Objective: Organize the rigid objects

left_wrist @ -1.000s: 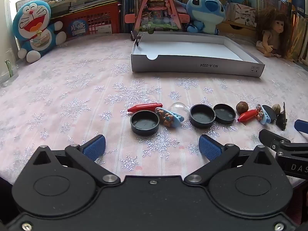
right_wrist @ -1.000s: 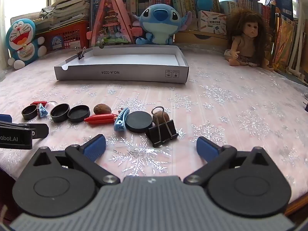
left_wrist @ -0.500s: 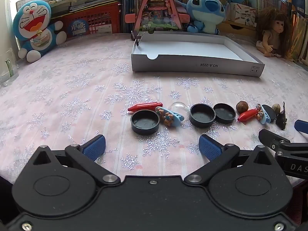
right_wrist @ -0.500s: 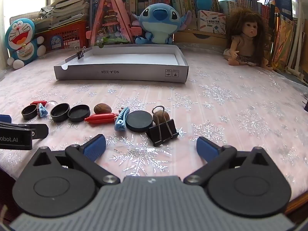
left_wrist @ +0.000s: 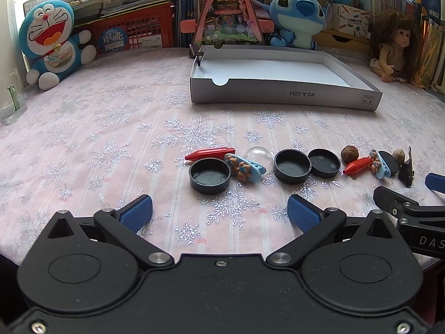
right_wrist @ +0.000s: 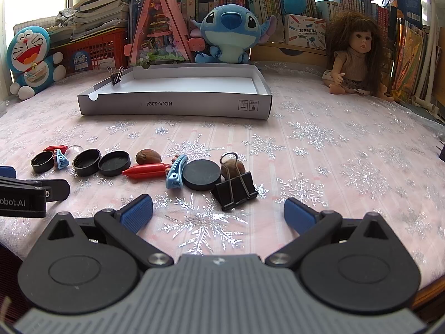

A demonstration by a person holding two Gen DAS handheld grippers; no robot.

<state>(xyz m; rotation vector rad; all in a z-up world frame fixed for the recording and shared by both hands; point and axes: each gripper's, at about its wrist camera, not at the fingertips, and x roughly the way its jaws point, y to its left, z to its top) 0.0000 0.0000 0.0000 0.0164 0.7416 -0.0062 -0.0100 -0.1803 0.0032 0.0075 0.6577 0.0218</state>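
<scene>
Snowflake-patterned tabletop (left_wrist: 111,128) fills the left view, where the left tongs (left_wrist: 219,213) hang released before a lid (left_wrist: 210,175), likely the nearest pick. From the right view, the right tongs (right_wrist: 218,213) gape empty near a binder clip (right_wrist: 236,188), the white tray (right_wrist: 178,103) waiting unfilled behind.

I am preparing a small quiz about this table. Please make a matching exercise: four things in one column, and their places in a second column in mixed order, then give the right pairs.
Things
1. large binder clip
2. small binder clip
3. doll
4. white box

Places
A. clipped on the box's left wall
B. sitting at the far right, beside the books
C. nearest to the right hand-held gripper
D. behind the row of small things, in front of the blue plush toy

Pairs: 1-C, 2-A, 3-B, 4-D
</scene>
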